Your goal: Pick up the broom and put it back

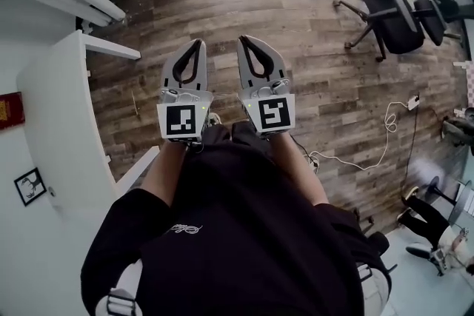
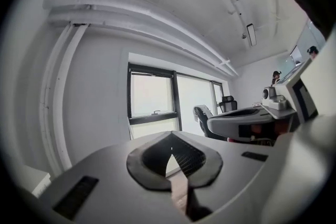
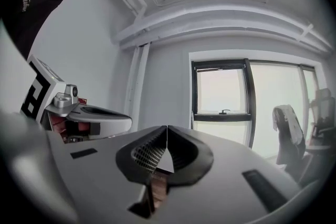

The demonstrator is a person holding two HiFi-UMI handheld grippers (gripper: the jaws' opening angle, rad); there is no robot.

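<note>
Though held side by side, the left gripper (image 1: 198,43) and right gripper (image 1: 245,40) have jaws closed, empty.

Wood-plank floor (image 1: 318,78) across the middle. At far right on it, two black office chairs (image 1: 396,15) close together. Nearer on the right, a white cable (image 1: 388,122) looping over the planks. At left, a white tabletop (image 1: 59,115) with a rounded end, and a small framed picture (image 1: 29,186) just beside its near edge. Ahead, a dark-framed window (image 3: 220,94) in a white wall, with white pipes (image 2: 131,10) under the ceiling above it.
</note>
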